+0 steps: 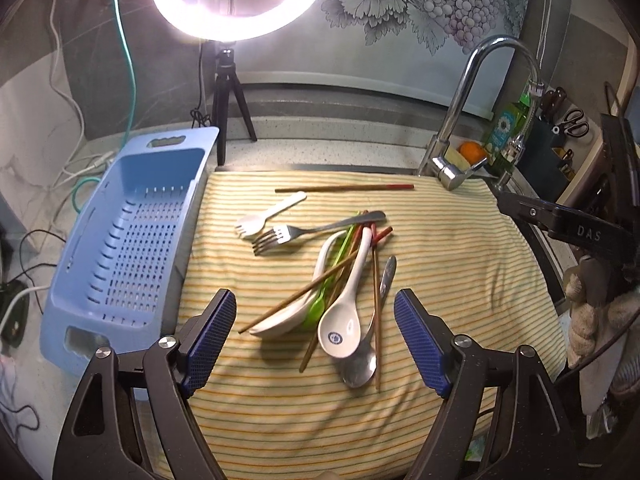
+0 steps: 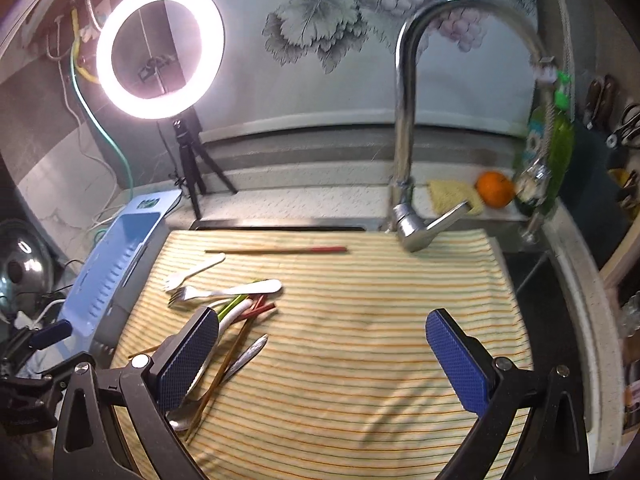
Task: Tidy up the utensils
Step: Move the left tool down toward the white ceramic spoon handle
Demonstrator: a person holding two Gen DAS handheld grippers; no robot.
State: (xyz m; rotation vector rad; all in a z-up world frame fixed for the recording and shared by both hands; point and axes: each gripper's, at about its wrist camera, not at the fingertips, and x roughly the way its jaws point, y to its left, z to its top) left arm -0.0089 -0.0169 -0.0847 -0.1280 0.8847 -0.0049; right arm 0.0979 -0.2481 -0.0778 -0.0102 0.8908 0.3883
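Striped cloth (image 1: 460,264): utensil pile (image 1: 340,280); right tongs (image 2: 322,360) arm reads "DAS".

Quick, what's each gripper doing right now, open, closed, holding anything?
Left gripper: open, holding nothing, above the utensil pile.
Right gripper: open, holding nothing, over the striped cloth.

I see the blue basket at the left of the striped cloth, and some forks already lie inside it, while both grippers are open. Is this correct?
Not quite. The blue basket is empty: the left wrist view shows only its slotted bottom. The forks lie on the striped cloth with the other utensils. The rest holds: the basket sits left of the cloth, and the left gripper and right gripper are both open.
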